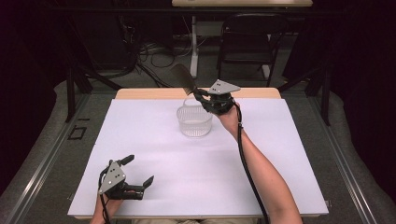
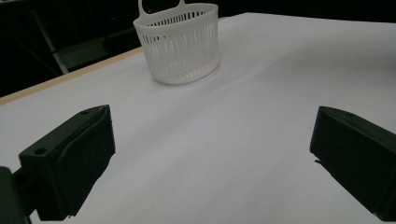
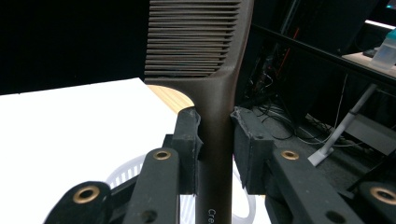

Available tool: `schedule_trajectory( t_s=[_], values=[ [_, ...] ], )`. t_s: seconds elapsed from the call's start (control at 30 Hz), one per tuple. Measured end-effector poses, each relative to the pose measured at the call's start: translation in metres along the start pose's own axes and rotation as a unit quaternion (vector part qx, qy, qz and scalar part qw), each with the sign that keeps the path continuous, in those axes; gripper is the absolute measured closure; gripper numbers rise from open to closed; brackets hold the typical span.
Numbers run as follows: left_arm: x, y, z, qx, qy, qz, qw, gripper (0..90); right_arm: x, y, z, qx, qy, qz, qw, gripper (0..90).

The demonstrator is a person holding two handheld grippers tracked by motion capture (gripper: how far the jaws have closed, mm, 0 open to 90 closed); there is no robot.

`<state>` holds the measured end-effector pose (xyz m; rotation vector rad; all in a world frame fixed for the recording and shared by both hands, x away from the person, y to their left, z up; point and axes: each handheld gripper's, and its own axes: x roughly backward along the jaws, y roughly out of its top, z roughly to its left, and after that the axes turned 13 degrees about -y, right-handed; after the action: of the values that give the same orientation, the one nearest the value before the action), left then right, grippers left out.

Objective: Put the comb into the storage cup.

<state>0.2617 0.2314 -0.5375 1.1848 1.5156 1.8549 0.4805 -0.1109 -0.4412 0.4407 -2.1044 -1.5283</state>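
A dark brown comb (image 3: 219,84) stands upright between the jaws of my right gripper (image 3: 217,140), which is shut on its handle. In the high view that right gripper (image 1: 201,95) hovers just above the far rim of a white slotted plastic basket (image 1: 194,121), and the comb (image 1: 182,77) sticks up and away to the left. A bit of the basket rim (image 3: 122,170) shows below the jaws. My left gripper (image 1: 138,171) rests near the table's front left, open with nothing between its pads (image 2: 84,161). The basket (image 2: 180,44) stands ahead of it.
A white sheet covers the table (image 1: 154,154), with a wooden edge (image 1: 149,93) at the far side. Beyond the table stand a dark folding chair (image 1: 250,39), a white post (image 1: 194,46) and tangled cables (image 1: 149,53) on the floor.
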Motion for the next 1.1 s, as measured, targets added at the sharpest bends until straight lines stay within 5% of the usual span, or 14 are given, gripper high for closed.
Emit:
schedule_trajectory(
  t_s=[1.1],
  values=[
    [0.0, 0.0, 0.0, -0.003, 0.001, 0.001, 1.0, 0.2, -0.011, 0.001, 0.001, 0.026, 0.014, 0.004, 0.9996, 72.5]
  ],
)
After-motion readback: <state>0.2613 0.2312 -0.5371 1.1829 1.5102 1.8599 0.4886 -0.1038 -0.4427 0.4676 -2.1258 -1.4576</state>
